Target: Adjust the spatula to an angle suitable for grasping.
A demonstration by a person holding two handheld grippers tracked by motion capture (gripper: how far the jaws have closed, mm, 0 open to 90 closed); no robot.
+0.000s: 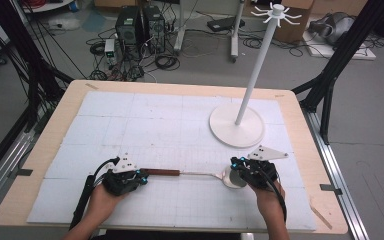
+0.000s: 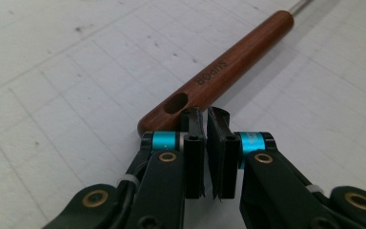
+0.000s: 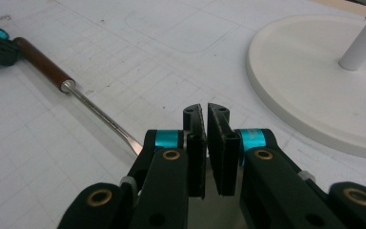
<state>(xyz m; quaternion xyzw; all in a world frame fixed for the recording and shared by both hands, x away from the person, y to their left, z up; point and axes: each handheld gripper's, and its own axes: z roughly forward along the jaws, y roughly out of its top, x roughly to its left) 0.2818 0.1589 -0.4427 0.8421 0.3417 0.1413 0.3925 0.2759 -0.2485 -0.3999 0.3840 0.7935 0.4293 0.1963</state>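
A long spoon lies flat near the table's front edge, its brown wooden handle [image 1: 162, 172] to the left, its thin metal shaft [image 1: 197, 174] running right to the steel bowl [image 1: 228, 177]. My left gripper [image 1: 143, 174] sits at the handle's free end, shut with nothing held. In the left gripper view its tips [image 2: 206, 114] stop just short of the handle [image 2: 228, 64], beside the hanging hole. My right gripper [image 1: 234, 167] hovers over the bowl, jaws shut and empty [image 3: 205, 110]. The shaft [image 3: 100, 114] passes under its left side and the bowl is hidden beneath it.
A white hanger stand rises at the right rear: round base [image 1: 236, 127], tall pole [image 1: 257, 65], hooked crown on top. Its base [image 3: 305, 71] lies close ahead of the right gripper. A white gridded mat [image 1: 145, 120] covers the wooden table.
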